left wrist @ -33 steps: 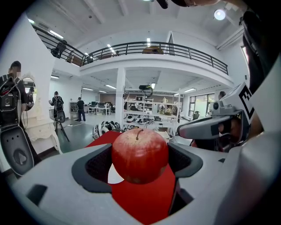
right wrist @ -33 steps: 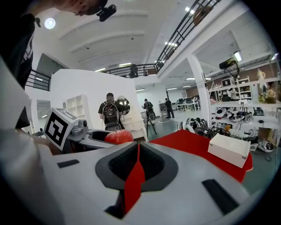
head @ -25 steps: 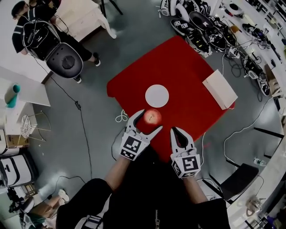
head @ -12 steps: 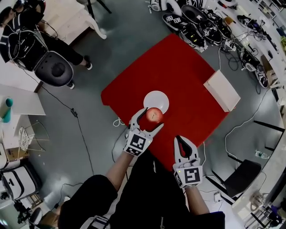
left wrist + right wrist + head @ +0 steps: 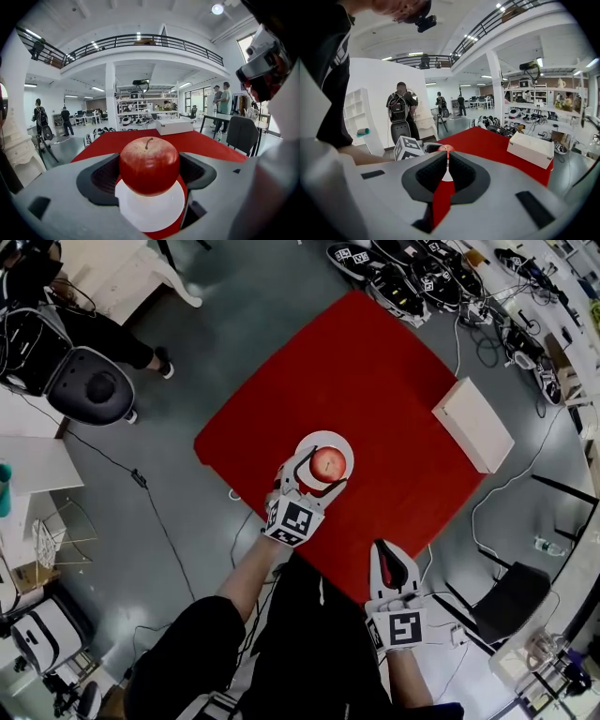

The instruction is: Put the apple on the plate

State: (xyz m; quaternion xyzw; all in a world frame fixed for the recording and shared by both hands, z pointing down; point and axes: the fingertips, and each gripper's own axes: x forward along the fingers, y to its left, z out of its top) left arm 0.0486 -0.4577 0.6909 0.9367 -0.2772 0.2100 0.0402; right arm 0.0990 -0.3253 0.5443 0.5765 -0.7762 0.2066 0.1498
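A red apple (image 5: 328,463) sits between the jaws of my left gripper (image 5: 322,469), which is shut on it. It hangs directly over the white plate (image 5: 322,439) on the red table (image 5: 375,381); whether it touches the plate I cannot tell. In the left gripper view the apple (image 5: 149,165) fills the gap of the gripper (image 5: 149,174), with the plate (image 5: 150,212) just beneath. My right gripper (image 5: 386,555) is shut and holds nothing, back at the table's near edge. Through the thin slit of the right gripper (image 5: 447,171) I see the apple (image 5: 446,149).
A white box (image 5: 472,424) lies on the table's right side. Several spare grippers (image 5: 403,282) and cables lie on the floor beyond the far corner. A person with a round chair (image 5: 89,385) is at the far left, a black chair (image 5: 511,601) at the right.
My left gripper carried the apple forward from the table's near edge to above the plate. The right gripper stayed shut and fell back toward the body.
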